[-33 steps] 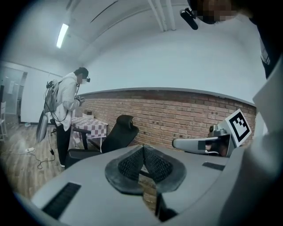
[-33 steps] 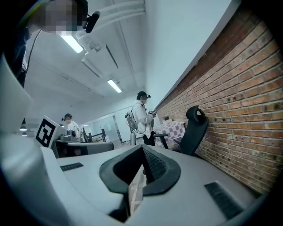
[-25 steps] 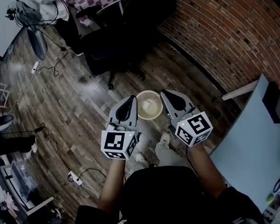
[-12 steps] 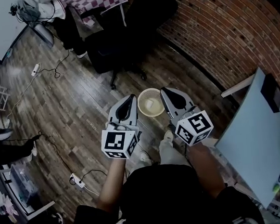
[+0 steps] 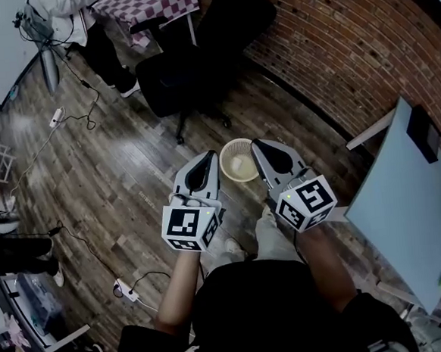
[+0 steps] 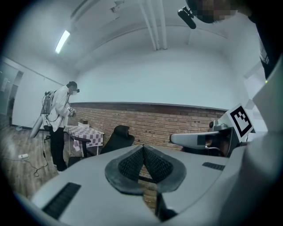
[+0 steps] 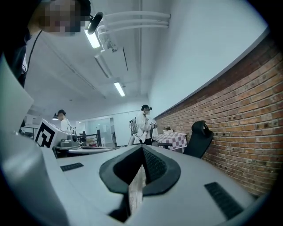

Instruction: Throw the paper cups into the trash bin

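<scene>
Floor (image 5: 128,163): wooden planks, crossed at the left by a cable and a power strip (image 5: 56,113); none of the task's things are seen lying on it.
Office chair (image 5: 171,84): black, stood well behind the bin and apart from it, so the path is not blocked.
Left tongs (image 5: 206,159): clenched, pads met tip to tip with nothing between them; held roughly level just left of the bin. An empty carry is judged.
Trash bin (image 5: 226,175): pale round basket, set on the floor just ahead of the person's shoes, seen between the two tong tips. Its open top faces up, so a drop from above is allowed.
Paper cup (image 5: 240,164): a white piece, taken to be the cup, lies inside the bin at its bottom; this part of the task is judged done.
Right tongs (image 5: 262,147): clenched and empty as well, held level just right of the bin.
Brick wall (image 5: 347,40): runs behind the bin at the right.
Worktop (image 5: 406,210): pale slab at the far right; whether further cups stand on it cannot be told.
</scene>
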Demonstrator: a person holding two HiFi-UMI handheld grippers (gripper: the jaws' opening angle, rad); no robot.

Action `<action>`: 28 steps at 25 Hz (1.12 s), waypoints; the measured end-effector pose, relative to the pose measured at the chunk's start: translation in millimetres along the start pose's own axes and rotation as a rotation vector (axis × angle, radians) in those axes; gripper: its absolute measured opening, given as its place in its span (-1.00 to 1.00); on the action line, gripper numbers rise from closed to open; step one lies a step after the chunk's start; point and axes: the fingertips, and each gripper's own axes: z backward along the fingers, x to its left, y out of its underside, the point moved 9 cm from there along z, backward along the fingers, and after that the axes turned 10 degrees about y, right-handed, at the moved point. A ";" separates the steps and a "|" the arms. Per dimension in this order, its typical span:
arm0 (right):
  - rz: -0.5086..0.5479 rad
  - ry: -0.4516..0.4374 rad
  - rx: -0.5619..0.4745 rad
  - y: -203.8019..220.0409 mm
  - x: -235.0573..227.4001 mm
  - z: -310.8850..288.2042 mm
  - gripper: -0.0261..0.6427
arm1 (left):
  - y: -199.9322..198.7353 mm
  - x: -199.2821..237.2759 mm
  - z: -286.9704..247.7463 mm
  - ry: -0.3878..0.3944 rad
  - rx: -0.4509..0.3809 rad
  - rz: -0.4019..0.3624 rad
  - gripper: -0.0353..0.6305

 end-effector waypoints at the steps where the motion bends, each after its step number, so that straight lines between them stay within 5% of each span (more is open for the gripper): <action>1: 0.003 0.004 -0.001 -0.4 4.0 3.2 -0.91 | -0.5 -1.1 3.8 0.000 -0.001 0.001 -0.87; 28: 0.050 0.054 -0.063 -10.1 59.2 83.1 -0.91 | -11.2 -54.7 61.9 0.063 -0.046 -0.024 -0.87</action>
